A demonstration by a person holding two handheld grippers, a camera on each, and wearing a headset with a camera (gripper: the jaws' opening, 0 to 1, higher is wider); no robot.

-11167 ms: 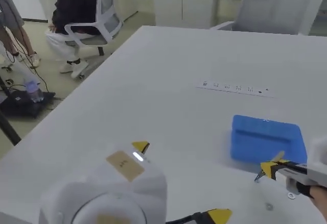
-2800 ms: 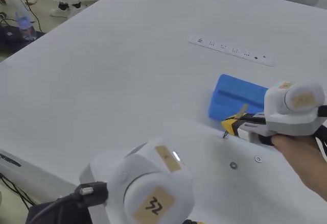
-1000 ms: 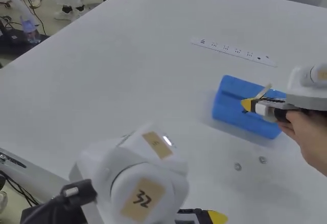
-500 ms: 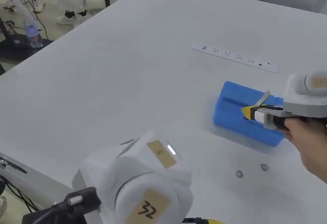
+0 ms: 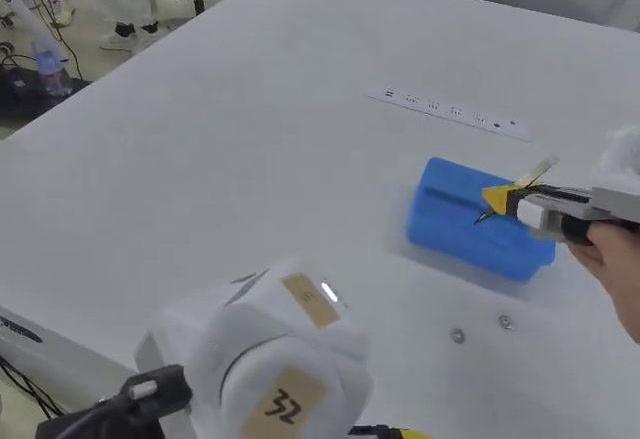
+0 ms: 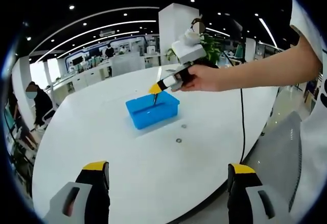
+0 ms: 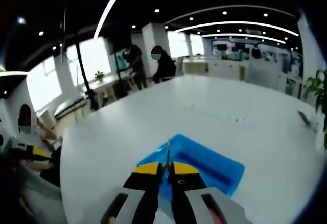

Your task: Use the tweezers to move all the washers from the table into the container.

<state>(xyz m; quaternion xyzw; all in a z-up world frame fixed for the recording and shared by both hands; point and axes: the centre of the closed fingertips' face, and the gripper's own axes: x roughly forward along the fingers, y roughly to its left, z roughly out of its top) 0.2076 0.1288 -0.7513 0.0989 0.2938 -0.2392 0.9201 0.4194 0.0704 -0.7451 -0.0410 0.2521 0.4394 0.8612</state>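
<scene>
Over the blue container point(image 5: 470, 244), right gripper point(image 5: 503, 200) is clenching the tweezers point(image 5: 481, 217) tip-down, presumably for a drop; two washers point(image 5: 457, 336) are lying on the desk point(image 5: 250, 159) nearby, while left gripper point(image 6: 166, 169) is idling with fingers point(image 6: 95, 169) released.

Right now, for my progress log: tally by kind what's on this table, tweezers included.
Loose washers: 2
Blue container: 1
Tweezers: 1
Power strip: 1
Total: 5
</scene>
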